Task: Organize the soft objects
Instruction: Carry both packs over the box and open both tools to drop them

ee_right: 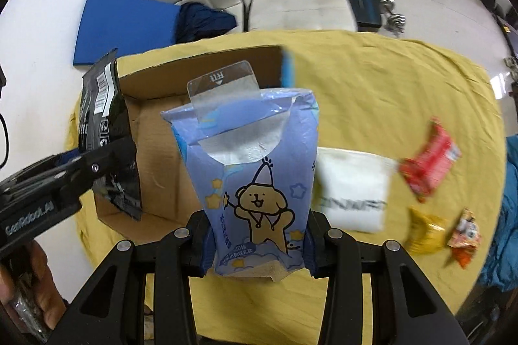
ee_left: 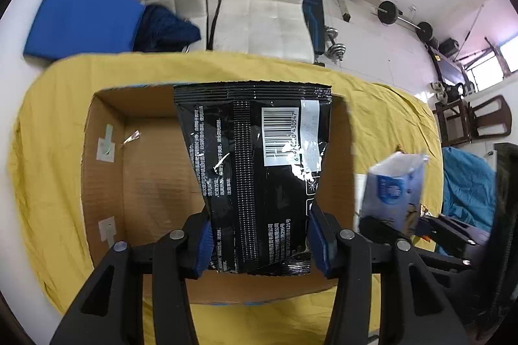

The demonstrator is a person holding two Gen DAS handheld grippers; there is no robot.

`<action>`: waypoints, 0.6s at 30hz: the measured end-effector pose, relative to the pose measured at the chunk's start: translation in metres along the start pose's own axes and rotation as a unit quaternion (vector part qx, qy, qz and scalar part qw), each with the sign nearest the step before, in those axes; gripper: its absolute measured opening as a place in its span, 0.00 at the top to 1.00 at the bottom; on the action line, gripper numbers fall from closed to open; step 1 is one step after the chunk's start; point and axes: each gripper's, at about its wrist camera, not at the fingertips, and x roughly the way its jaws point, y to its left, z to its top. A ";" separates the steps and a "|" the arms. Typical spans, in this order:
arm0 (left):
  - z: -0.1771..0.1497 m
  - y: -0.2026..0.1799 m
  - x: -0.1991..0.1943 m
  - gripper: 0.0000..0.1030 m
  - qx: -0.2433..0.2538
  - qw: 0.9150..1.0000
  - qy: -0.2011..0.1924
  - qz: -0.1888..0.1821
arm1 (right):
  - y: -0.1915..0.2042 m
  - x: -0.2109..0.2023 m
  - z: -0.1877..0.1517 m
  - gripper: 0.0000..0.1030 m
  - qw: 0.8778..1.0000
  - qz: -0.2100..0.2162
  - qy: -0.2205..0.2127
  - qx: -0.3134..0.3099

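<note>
Key relation: cardboard box (ee_left: pixel 155 183) sits open-topped on the yellow-covered table (ee_left: pixel 48 125), directly below the black pouch (ee_left: pixel 255 170). From the left gripper (ee_left: pixel 259 238) the box floor lies toward 12 o'clock, straight ahead along the fingers. In the right wrist view the box lies toward 10–11 o'clock of the right gripper (ee_right: pixel 257 235).

Long axis: black pouch runs 6 to 12 o'clock, pinched near its 6 o'clock end, free end over the far box wall. Blue tissue pack (ee_right: pixel 249 167) likewise 6 to 12, opening flap at the 12 o'clock end.

Nearer arm: left, by my reading; its load is already above the box mouth. The right gripper's pack hangs nearer the box's 3 o'clock wall; whether it is over the opening or just outside I cannot tell.

Left gripper: partly closed, blue pads pressing both edges of the black pouch, which is lifted clear of the box floor.

Right gripper: partly closed, clamped on the lower sides of the blue tissue pack, also held in the air.

Box contents: floor looks bare apart from tape scraps.

Still on table: white pack (ee_right: pixel 353 189), red packet (ee_right: pixel 427 160), yellow packet (ee_right: pixel 427 231), orange packet (ee_right: pixel 464 231), all at 3 o'clock of the right gripper, well apart from the box.

Judgement: left release looks ready; right needs a shift toward 10 o'clock first.
</note>
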 end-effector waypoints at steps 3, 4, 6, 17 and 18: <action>0.007 0.034 0.010 0.55 -0.015 1.000 0.017 -0.017 | 0.031 0.030 0.015 0.57 1.000 -0.004 0.016 -0.009; 0.011 0.045 0.017 0.55 -0.019 0.999 0.025 -0.024 | 0.038 0.044 0.019 0.57 1.000 -0.009 0.023 -0.012; 0.016 0.057 0.028 0.55 -0.021 0.999 0.035 -0.034 | 0.046 0.061 0.025 0.57 0.999 -0.013 0.034 -0.013; 0.036 0.094 0.127 0.55 -0.037 0.986 0.127 -0.100 | 0.056 0.133 0.043 0.56 0.997 -0.036 0.068 0.012; 0.036 0.094 0.136 0.54 -0.037 0.984 0.134 -0.108 | 0.057 0.136 0.043 0.56 0.997 -0.037 0.070 0.013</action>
